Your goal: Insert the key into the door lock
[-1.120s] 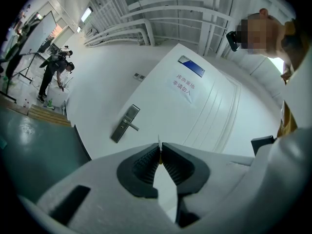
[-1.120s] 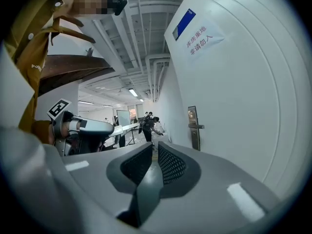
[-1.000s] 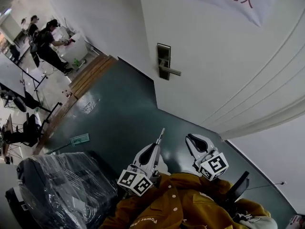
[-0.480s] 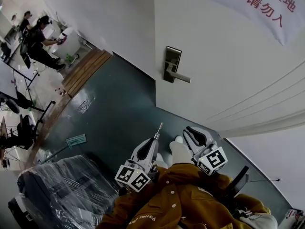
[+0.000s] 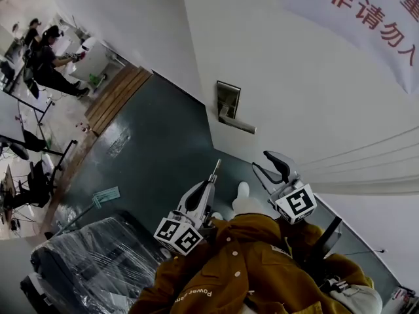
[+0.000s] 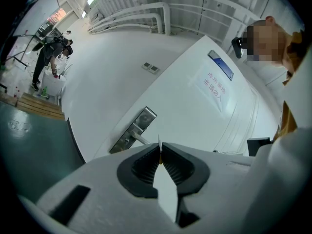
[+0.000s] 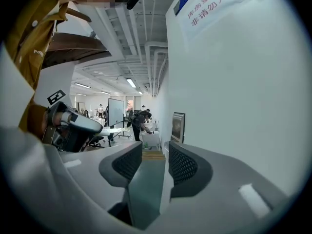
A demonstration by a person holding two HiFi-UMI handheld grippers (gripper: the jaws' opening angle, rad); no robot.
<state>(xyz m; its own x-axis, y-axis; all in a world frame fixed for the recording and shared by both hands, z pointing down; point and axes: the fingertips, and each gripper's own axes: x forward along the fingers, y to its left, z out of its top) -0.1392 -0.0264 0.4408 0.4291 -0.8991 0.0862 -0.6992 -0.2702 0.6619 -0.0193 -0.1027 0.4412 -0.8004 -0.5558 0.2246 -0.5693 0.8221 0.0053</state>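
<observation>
The left gripper (image 6: 160, 149) has its jaws pressed together on the key (image 5: 215, 171), whose thin metal blade sticks out past the fingertips and points towards the white door (image 5: 314, 97). The key is apart from the door, its tip short of the door lock (image 5: 229, 100), a dark upright metal plate with a lever handle (image 5: 238, 124) at its lower end, set near the door's left edge. The right gripper (image 5: 260, 160) is just right of the left one, close to the door face, below and right of the lock. Its jaws are opening and stand well apart with nothing between them; only floor and door show through the gap. Both grippers reach out from the sleeves of a mustard jacket (image 5: 249, 267) at the near edge. A white sign with red characters (image 5: 373, 12) hangs on the door to the far right. The floor (image 5: 150, 156) is dark green. Near left stands a chair wrapped in clear plastic (image 5: 85, 267). Far left, people (image 5: 46, 61) work in a bright room
</observation>
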